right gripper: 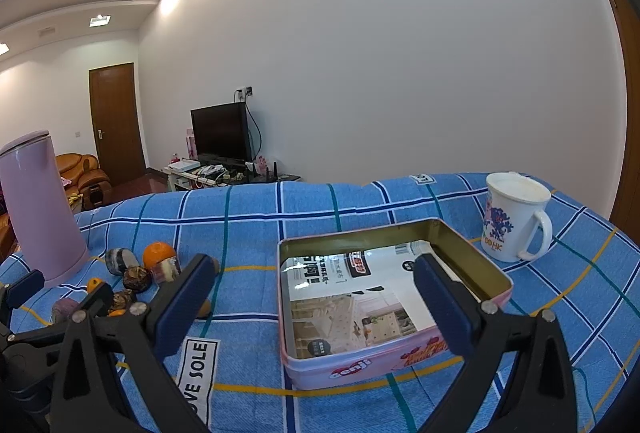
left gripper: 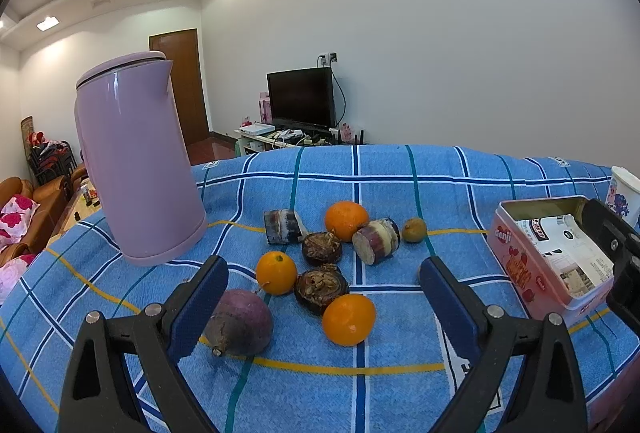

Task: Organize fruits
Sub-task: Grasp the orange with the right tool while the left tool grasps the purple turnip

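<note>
Fruits lie in a loose group on the blue checked cloth: three oranges, a purple passion fruit, two dark water chestnuts, two sugarcane pieces and a small brownish fruit. A pink tin box, open, holds a printed leaflet; it also shows in the left wrist view. My left gripper is open above the fruits. My right gripper is open over the box's left part, empty.
A tall lilac kettle stands left of the fruits. A white mug stands behind the box at the right. The cloth's far edge drops off toward a room with a TV.
</note>
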{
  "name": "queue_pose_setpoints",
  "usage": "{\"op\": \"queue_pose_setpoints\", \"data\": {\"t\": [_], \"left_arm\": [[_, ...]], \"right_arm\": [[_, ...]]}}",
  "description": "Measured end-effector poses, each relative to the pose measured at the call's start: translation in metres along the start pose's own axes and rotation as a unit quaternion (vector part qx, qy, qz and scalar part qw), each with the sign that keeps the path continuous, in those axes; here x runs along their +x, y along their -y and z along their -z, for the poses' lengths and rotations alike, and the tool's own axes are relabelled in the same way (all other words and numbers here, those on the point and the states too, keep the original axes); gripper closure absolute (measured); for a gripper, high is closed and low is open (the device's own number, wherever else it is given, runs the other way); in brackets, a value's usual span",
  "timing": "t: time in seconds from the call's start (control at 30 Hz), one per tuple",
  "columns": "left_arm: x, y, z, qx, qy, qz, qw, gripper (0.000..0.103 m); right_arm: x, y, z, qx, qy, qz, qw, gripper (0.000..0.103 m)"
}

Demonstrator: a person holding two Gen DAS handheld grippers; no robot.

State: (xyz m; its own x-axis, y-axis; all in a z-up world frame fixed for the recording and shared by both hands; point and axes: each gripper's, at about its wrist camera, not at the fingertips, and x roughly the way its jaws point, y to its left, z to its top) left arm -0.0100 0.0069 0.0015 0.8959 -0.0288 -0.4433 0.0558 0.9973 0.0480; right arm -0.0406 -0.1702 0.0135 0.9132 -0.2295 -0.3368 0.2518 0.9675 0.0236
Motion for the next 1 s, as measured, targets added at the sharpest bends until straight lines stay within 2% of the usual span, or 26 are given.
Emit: {"op": "queue_pose_setpoints", "data": {"t": [0.37, 0.5, 0.57, 0.63, 0.73, 0.83, 0.93, 1.0], "left_arm": [[0.006, -0.008, 0.002, -0.009, -0.026, -0.002, 0.9996, 0.005], [0.01, -0.017, 0.006, 0.007, -0.058, -0.022, 0.998, 0.005], [0.011, -0.033, 0.009, -0.002, -0.083, -0.029, 0.9962, 0.005], [0.01, -0.053, 0.011, -0.019, -0.099, -0.036, 0.9943, 0.005], [0.004, -0.082, 0.013, -0.031, -0.104, -0.044, 0.9931, 0.005], [-0.001, -0.099, 0.015, -0.014, -0.098, -0.059, 0.9933, 0.005], [-0.003, -0.112, 0.018, -0.001, -0.1, -0.064, 0.9929, 0.005], [-0.003, -0.117, 0.018, 0.005, -0.106, -0.062, 0.9924, 0.005]], "right_arm": [[0.004, -0.003, 0.003, -0.007, -0.011, -0.009, 1.0, 0.002], [0.004, -0.006, 0.003, -0.014, -0.012, -0.017, 1.0, 0.006], [0.006, -0.008, 0.004, -0.016, -0.019, -0.026, 0.999, 0.009], [0.009, -0.01, 0.006, -0.019, -0.03, -0.043, 0.998, 0.021], [0.014, -0.018, 0.009, -0.028, -0.051, -0.074, 0.996, 0.03], [0.018, -0.03, 0.014, -0.036, -0.075, -0.12, 0.989, 0.032], [0.027, -0.048, 0.017, -0.033, -0.12, -0.191, 0.974, 0.032], [0.037, -0.068, 0.021, -0.043, -0.163, -0.232, 0.958, 0.032]]}}
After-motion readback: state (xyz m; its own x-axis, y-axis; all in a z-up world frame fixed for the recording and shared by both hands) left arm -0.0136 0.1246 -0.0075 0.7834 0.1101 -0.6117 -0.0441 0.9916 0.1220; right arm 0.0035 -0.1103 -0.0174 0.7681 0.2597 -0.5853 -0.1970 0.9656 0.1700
